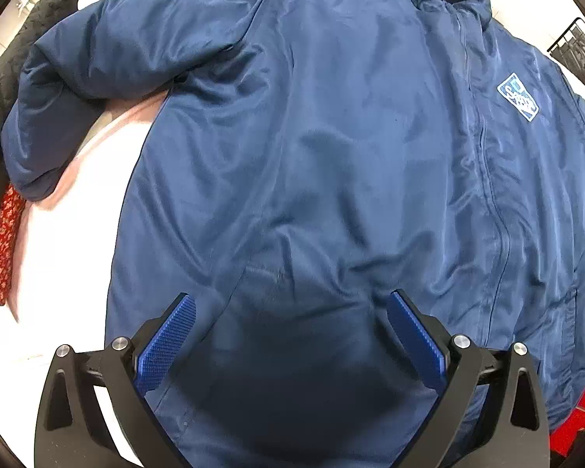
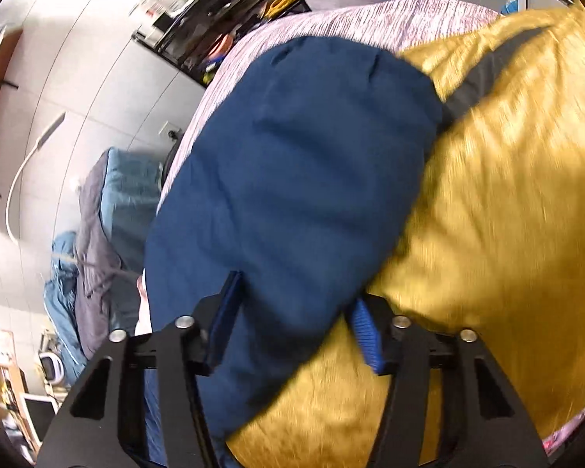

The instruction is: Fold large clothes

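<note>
Blue jacket [image 1: 331, 156] lies spread front-up on a white surface [image 1: 78, 234], zip [image 1: 483, 148] running down the middle, light-blue chest patch [image 1: 518, 96] to the right of it, collar/hood bunched at the far end. One sleeve [image 1: 97, 78] is bent at the left, lying partly over a pink cloth [image 1: 109, 128]; a red patterned cloth [image 1: 4, 245] and a black garment [image 1: 11, 58] sit at the left edge. Left tongs [image 1: 292, 304] are spread wide w/ nothing between the blue pads [image 1: 167, 347], hovering over the jacket's lower front near the hem. Right wrist view is motion-blurred: right tongs [image 2: 296, 300] have the other sleeve [image 2: 292, 179] between the pads [image 2: 364, 335], blue fabric filling the gap, so they look to be pinching it, though the blur keeps contact from being sure. That sleeve lies over a gold cloth [image 2: 507, 214] w/ a dark grey band, on a pink-white striped bed cover [image 2: 351, 23]. Beyond: tiled floor [image 2: 78, 78], a heap of blue & grey clothes [image 2: 105, 214], a black wire rack [image 2: 222, 19].
</note>
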Available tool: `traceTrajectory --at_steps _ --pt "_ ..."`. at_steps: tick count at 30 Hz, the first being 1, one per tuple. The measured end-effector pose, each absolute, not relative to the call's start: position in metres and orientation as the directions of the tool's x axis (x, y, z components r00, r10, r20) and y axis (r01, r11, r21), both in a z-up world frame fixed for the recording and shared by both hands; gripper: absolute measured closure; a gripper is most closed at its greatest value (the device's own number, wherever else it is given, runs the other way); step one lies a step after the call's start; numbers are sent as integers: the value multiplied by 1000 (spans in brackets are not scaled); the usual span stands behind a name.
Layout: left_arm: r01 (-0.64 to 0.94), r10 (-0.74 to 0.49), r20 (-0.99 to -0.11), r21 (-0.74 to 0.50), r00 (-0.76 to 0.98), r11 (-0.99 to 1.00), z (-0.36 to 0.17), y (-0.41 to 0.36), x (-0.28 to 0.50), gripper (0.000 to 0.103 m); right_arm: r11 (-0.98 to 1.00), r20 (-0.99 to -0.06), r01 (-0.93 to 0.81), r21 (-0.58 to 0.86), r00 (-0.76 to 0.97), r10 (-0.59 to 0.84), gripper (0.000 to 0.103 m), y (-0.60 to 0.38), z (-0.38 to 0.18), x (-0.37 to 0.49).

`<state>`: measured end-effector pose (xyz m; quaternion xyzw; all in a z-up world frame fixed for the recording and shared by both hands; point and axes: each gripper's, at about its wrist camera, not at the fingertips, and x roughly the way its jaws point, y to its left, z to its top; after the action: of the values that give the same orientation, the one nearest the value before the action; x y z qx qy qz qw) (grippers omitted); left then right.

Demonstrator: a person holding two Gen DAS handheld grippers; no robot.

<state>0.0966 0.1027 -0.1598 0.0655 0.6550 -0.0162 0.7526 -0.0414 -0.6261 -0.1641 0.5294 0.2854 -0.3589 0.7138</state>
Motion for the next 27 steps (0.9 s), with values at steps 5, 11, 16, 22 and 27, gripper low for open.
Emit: traceTrajectory --at_steps 5,11,16,22,27 --pt "95 74 -986 88 148 992 -152 99 92 6 123 -779 806 579 591 -207 75 -654 -165 -42" --pt "112 77 -985 95 156 989 -144 95 83 6 161 -783 811 562 585 -211 89 -659 -152 -50" --pt "124 53 -985 73 162 990 -143 84 80 6 245 -779 813 529 579 -240 91 -644 -122 -38" --pt "137 23 -982 49 186 989 -142 80 80 6 554 -732 731 399 617 -288 91 -575 -49 23" --pt "81 -2 -974 17 226 997 -132 97 86 6 759 -703 551 348 689 -178 92 -486 -12 99"
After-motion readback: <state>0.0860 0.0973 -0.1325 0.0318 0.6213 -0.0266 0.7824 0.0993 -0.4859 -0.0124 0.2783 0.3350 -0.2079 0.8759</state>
